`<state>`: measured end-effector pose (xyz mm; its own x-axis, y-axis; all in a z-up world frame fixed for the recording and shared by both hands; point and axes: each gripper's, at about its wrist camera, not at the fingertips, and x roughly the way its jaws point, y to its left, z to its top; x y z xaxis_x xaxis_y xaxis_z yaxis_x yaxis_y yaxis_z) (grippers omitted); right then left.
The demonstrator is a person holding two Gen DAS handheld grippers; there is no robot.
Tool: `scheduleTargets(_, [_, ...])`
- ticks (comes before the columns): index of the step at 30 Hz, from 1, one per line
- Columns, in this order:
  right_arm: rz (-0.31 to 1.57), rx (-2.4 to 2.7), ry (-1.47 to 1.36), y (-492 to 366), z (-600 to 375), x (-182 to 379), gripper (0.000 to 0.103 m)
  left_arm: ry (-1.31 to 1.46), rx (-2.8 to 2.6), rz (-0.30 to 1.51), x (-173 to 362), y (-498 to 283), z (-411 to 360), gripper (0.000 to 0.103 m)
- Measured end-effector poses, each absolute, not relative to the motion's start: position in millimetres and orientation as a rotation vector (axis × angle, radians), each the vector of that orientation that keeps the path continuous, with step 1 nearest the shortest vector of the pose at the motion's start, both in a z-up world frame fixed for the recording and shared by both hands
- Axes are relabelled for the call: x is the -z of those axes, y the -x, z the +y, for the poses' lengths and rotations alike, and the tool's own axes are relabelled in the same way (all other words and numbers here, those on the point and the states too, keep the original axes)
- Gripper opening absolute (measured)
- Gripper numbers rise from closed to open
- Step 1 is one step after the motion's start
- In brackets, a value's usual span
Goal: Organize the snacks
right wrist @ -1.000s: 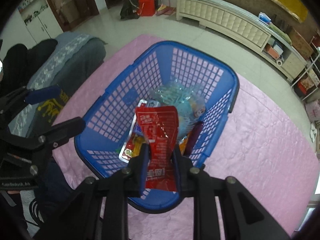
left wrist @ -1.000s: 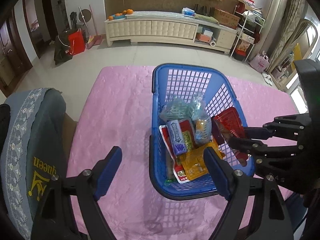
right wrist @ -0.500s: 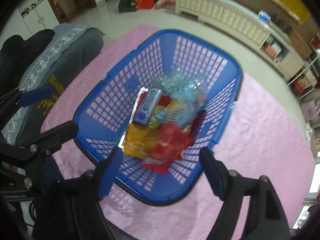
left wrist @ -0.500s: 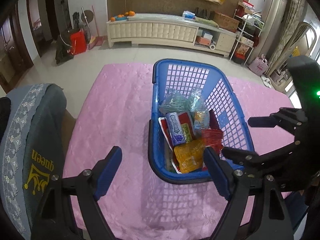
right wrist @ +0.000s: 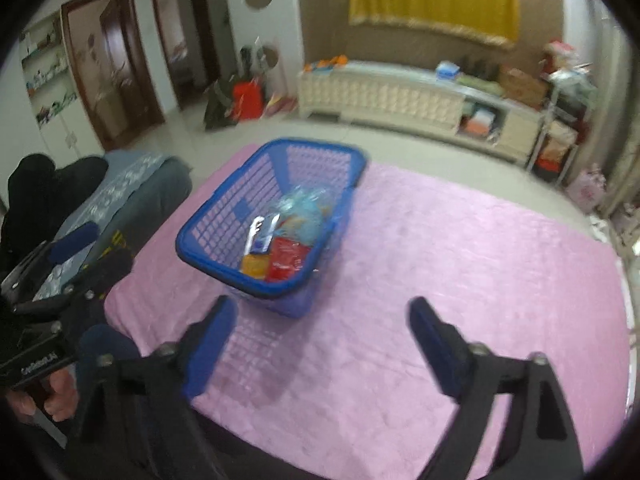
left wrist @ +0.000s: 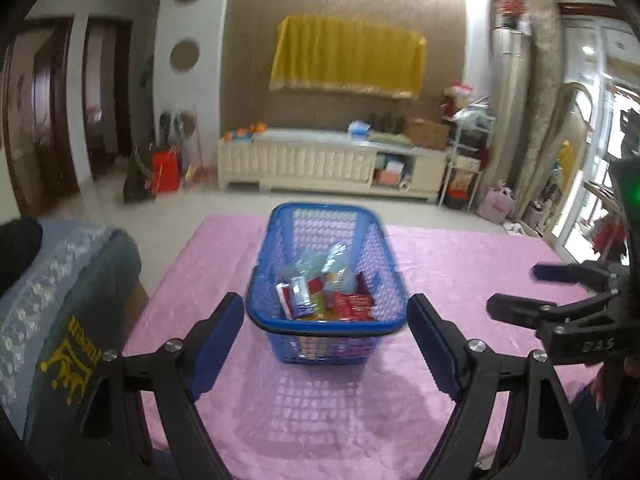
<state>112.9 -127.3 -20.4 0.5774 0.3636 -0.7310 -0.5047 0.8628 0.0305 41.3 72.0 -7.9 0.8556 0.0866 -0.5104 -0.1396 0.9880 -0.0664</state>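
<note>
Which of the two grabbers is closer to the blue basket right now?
Left. The left gripper sits just before the blue basket, jaws framing its near end. The right gripper hangs back, off its right side.

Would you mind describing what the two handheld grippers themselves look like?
Both the left gripper and right gripper have black angular linkage arms with silver bolts, ending in flat blue finger pads. The right one's body carries white lettering and a green light.

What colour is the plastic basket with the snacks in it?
The plastic lattice basket is blue, clearest in the left wrist view.
</note>
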Motion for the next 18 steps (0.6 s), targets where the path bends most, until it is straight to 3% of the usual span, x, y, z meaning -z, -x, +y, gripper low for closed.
scheduleTargets(3, [0.685, -0.439, 0.164, -75.9, -153.7, 9.8, 0.103, 0.077, -0.105, 0.501, 4.9, -21.5, 48.1, 0.083])
scheduleTargets(7, [0.598, -0.357, 0.13, -38.4, -175.5, 3.6, 0.103, 0.074, -0.082, 0.489, 3.7, -4.7, 27.1, 0.103])
scheduleTargets(18, [0.478, -0.243, 0.151, 15.5, -186.6, -0.3, 0.103, 0.028, -0.075, 0.458, 2.2, 29.8, -9.5, 0.103])
